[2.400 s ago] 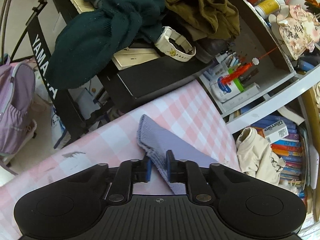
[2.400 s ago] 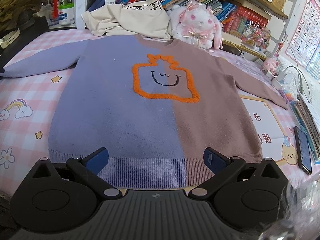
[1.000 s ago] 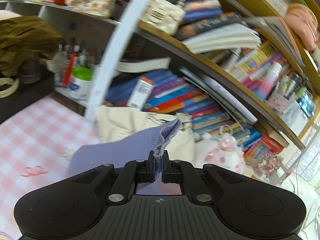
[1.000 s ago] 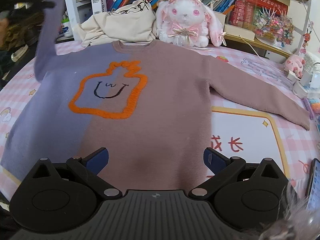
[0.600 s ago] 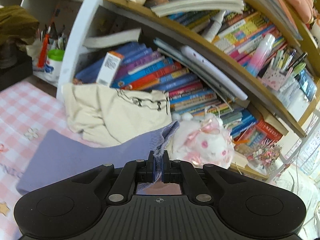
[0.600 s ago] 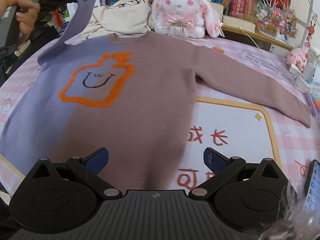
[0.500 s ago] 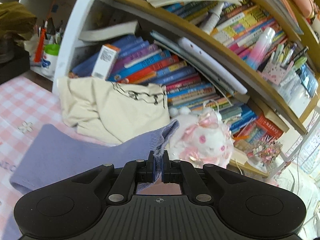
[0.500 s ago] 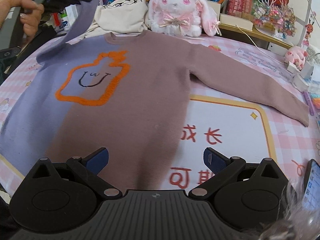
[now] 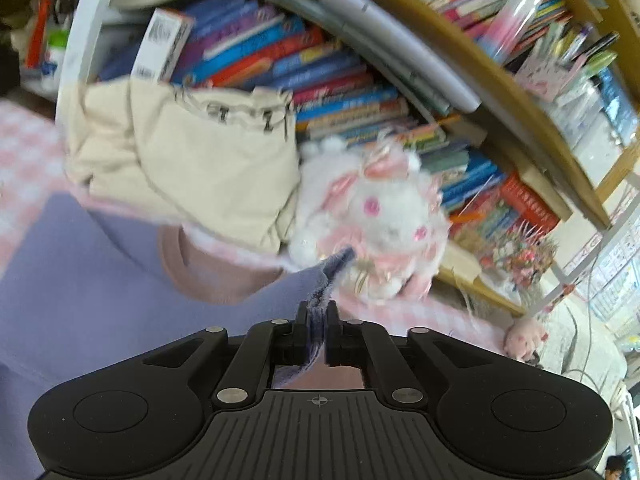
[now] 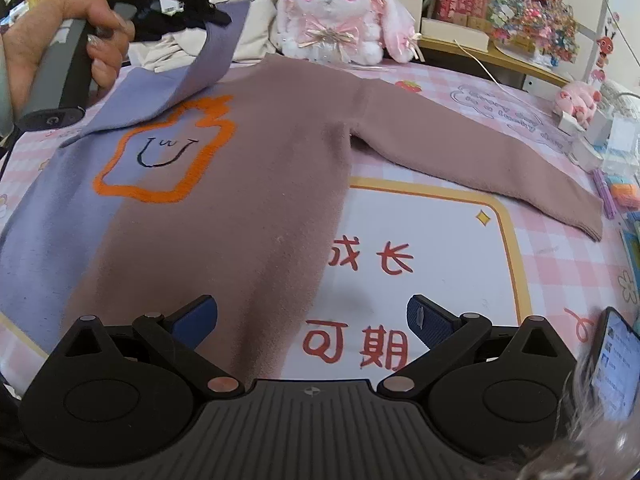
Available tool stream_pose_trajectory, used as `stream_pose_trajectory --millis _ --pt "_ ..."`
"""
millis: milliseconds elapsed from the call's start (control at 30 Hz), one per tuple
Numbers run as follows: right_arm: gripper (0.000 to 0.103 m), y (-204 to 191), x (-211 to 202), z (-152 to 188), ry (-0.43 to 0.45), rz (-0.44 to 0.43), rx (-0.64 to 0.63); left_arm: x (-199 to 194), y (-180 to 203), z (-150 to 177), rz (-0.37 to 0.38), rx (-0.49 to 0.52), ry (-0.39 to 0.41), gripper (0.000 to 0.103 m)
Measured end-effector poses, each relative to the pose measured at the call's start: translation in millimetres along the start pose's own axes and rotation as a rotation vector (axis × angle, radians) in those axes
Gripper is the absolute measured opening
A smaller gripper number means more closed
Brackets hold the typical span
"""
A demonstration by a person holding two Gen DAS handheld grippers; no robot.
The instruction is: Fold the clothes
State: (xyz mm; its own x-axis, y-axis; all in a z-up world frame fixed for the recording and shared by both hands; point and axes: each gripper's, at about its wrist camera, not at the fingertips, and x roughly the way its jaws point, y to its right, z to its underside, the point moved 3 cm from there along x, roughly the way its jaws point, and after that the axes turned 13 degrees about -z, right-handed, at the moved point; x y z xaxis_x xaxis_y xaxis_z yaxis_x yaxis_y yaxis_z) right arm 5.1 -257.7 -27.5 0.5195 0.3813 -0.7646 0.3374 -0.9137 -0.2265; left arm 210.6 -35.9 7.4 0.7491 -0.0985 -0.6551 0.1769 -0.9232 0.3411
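A sweater (image 10: 248, 184), half lilac and half mauve with an orange outlined face, lies flat on the pink checked table (image 10: 560, 248). My left gripper (image 9: 317, 320) is shut on the cuff of the lilac sleeve (image 9: 328, 280) and holds it raised over the sweater's neckline (image 9: 208, 276). From the right wrist view that lilac sleeve (image 10: 200, 68) slants up to the left gripper, held by a hand (image 10: 60, 32). The mauve sleeve (image 10: 480, 160) stretches out flat to the right. My right gripper (image 10: 312, 316) hovers open above the sweater's hem, holding nothing.
A white and pink plush rabbit (image 10: 336, 12) and a cream garment (image 9: 192, 160) sit at the table's far edge before bookshelves (image 9: 360, 80). A phone (image 10: 612, 364) lies at the near right. Small toys and boxes (image 10: 592, 120) crowd the right edge.
My left gripper has carried the lilac cuff from the table's left end up and rightward over the sweater. The right gripper drifted right along the hem, staying open.
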Motion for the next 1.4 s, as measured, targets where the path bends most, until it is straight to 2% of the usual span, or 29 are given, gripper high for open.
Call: stream_pose_trajectory --millis 33,67,133,167,233,300,400,533,633,733,767,833,900,967,1133,1200,1300,1400 --pt "0.102 0.4 -0.3 0.2 0.0 0.001 0.003 1.1 0.1 1.6 -0.004 -0.003 -0.005 0.023" --pt "0.102 0.8 -0.5 0.5 0.001 0.003 0.005 -0.1 0.0 2.5 -0.005 -0.006 -0.004 0.044" --pt "0.102 1.0 -0.7 0.5 0.001 0.003 0.008 -8.5 -0.9 3.1 0.001 -0.002 0.018 0.064" --pt "0.102 0.8 -0.6 0.3 0.001 0.002 0.008 -15.9 -1.9 3.2 0.006 0.008 0.043 0.065" --pt "0.102 -0.7 -0.4 -0.3 0.001 -0.004 -0.001 -31.0 -5.9 4.5 0.007 0.065 0.075 0.065" --pt "0.102 -1.2 0.9 -0.5 0.001 -0.01 0.001 -46.8 -13.2 10.0 -0.045 0.148 0.098 0.065" --pt "0.102 -2.1 2.8 -0.7 0.0 -0.019 0.003 -70.2 -41.4 27.0 -0.174 0.259 0.117 0.065" --pt "0.1 -3.2 5.4 -0.9 -0.001 -0.031 0.006 -103.4 -93.8 60.6 -0.385 0.348 0.133 0.065" --pt "0.096 -4.0 7.3 -1.2 -0.002 -0.04 0.009 -122.2 -132.0 81.3 -0.494 0.349 0.1 0.066" --pt "0.088 -5.5 8.6 -0.6 -0.004 -0.038 0.012 -133.0 -168.4 92.3 -0.559 0.272 0.027 0.066" --pt "0.087 -6.1 8.9 -0.4 -0.005 -0.035 0.013 -136.3 -177.5 93.9 -0.569 0.247 0.016 0.066" --pt "0.076 -7.2 9.5 0.2 -0.006 -0.03 0.015 -140.8 -191.1 95.8 -0.579 0.215 -0.001 0.066" --pt "0.069 -8.4 10.1 0.8 -0.008 -0.024 0.018 -142.2 -198.4 97.1 -0.574 0.213 -0.015 0.066" --pt "0.065 -9.6 10.7 1.3 -0.01 -0.019 0.02 -138.6 -199.3 98.3 -0.555 0.223 -0.03 0.065" --pt "0.042 -12.5 12.3 2.7 -0.014 -0.006 0.026 -127.9 -198.9 101.0 -0.5 0.239 -0.066 0.063" --pt "0.037 -14.0 12.2 2.6 -0.015 -0.007 0.04 -125.9 -199.9 100.6 -0.476 0.213 -0.067 0.059" --pt "0.032 -16.2 12.0 2.4 -0.015 -0.01 0.06 -124.3 -195.0 102.3 -0.449 0.242 -0.059 0.048" --pt "0.029 -18.2 12.3 1.2 -0.016 -0.002 0.082 -123.8 -195.3 100.6 -0.43 0.252 -0.065 0.046"
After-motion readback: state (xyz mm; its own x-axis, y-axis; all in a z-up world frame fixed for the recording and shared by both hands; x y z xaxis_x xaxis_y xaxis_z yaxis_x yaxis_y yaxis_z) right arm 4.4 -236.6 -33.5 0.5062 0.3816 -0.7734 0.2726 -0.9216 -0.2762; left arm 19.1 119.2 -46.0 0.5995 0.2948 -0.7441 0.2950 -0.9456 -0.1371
